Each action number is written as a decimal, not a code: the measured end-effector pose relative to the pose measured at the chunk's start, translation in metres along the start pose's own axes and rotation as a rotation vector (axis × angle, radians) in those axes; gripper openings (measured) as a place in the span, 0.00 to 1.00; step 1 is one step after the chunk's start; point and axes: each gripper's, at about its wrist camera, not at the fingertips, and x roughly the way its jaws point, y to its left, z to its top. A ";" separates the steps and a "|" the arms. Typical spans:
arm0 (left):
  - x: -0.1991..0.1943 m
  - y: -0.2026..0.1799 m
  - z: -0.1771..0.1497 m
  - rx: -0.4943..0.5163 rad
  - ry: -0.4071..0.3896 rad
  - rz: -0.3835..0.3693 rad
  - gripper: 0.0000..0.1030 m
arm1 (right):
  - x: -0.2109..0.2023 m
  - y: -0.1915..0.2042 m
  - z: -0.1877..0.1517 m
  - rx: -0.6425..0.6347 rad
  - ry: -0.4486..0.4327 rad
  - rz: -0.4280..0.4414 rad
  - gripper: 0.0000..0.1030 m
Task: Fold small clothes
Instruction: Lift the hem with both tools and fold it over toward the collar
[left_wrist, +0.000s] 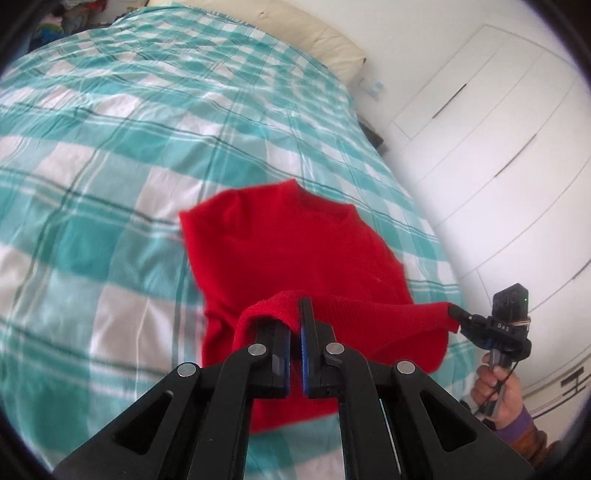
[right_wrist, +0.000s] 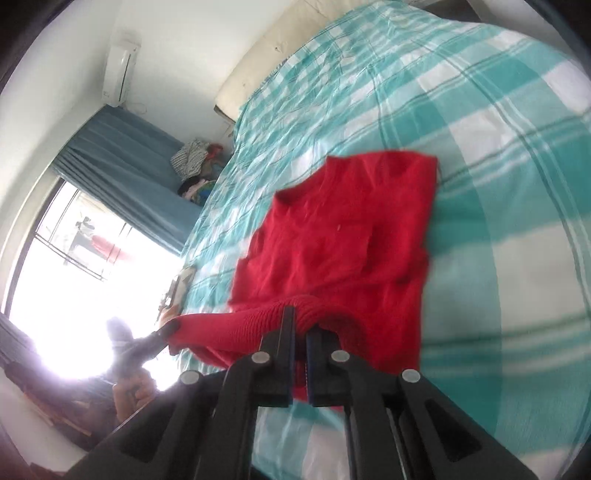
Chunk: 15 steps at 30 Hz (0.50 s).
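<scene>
Both the left gripper (left_wrist: 295, 314) and right gripper (right_wrist: 300, 321) pinch the red sweater's (left_wrist: 295, 243) ribbed hem (stretched crosswise between them); its body trails ahead toward the bed (left_wrist: 110, 147)

The near hem of the red sweater (left_wrist: 295, 243) wraps over the jaws of the left gripper (left_wrist: 295, 325), so the pad faces are hidden. The sweater's sleeves cannot be made out. The bed (left_wrist: 110, 147) is cut off by the frame edges; its foot end lies behind the gripper bodies. In the right wrist view, window glare washes out the left gripper and the hand (right_wrist: 133, 398) that holds it. The clothes pile (right_wrist: 195, 162) beyond the bed's far corner is too small to identify.
</scene>
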 end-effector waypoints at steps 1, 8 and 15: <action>0.013 0.005 0.013 0.001 0.014 0.018 0.02 | 0.014 -0.003 0.016 0.007 0.001 -0.021 0.04; 0.098 0.033 0.074 -0.029 0.099 0.125 0.02 | 0.077 -0.040 0.088 0.084 0.062 -0.103 0.04; 0.133 0.054 0.107 -0.114 0.100 0.149 0.12 | 0.111 -0.072 0.126 0.221 0.010 -0.032 0.08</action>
